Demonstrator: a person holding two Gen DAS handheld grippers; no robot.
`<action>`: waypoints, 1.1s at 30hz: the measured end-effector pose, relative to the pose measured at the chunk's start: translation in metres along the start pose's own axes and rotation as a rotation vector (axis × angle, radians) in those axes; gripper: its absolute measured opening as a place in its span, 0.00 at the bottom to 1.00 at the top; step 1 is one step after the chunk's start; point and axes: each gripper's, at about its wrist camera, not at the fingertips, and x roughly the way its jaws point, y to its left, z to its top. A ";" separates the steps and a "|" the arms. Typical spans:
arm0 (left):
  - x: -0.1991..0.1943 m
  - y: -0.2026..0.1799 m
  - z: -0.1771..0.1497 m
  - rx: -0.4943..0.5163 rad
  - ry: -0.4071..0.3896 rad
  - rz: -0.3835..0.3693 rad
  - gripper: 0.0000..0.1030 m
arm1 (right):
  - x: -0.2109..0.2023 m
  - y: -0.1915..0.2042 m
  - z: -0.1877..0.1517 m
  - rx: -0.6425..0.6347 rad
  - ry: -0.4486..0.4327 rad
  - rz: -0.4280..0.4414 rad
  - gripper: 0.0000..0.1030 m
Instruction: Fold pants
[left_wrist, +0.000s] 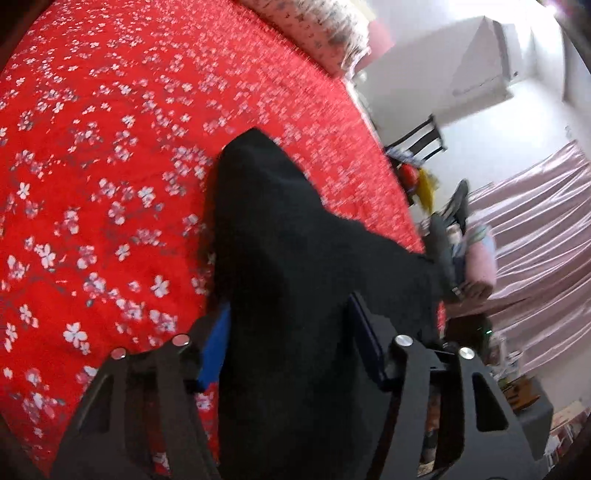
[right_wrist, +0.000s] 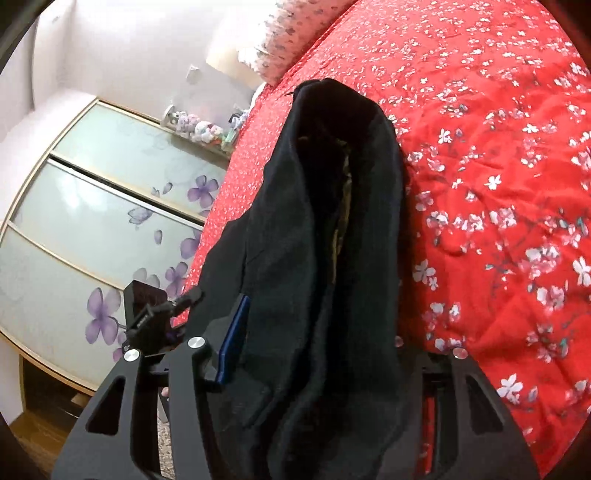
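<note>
Red floral bed (left_wrist: 92, 166) carries black pants (left_wrist: 280, 236), lying near bed's edge. Left gripper (left_wrist: 291, 332) and right gripper (right_wrist: 317, 332) each have jaws half-spread with cloth bunched between; pinch likely, cannot tell firmly. Probably gathering ends for fold.

The left hand-held gripper (left_wrist: 291, 332) points downward with the black pants (left_wrist: 295, 258) filling the gap between its blue pads (left_wrist: 214, 347), while the right hand-held gripper (right_wrist: 314, 339) also tilts down, its jaws about half apart with the same cloth bunched thickly between them.
</note>
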 end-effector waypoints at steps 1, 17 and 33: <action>0.001 -0.001 0.000 -0.004 0.009 0.006 0.56 | 0.000 -0.001 0.000 0.000 0.001 0.002 0.52; -0.006 -0.026 0.005 0.028 0.029 0.072 0.27 | -0.009 0.010 -0.003 -0.033 -0.055 0.047 0.43; -0.018 -0.063 0.058 0.105 -0.159 0.084 0.24 | 0.010 0.036 0.071 -0.088 -0.157 0.162 0.40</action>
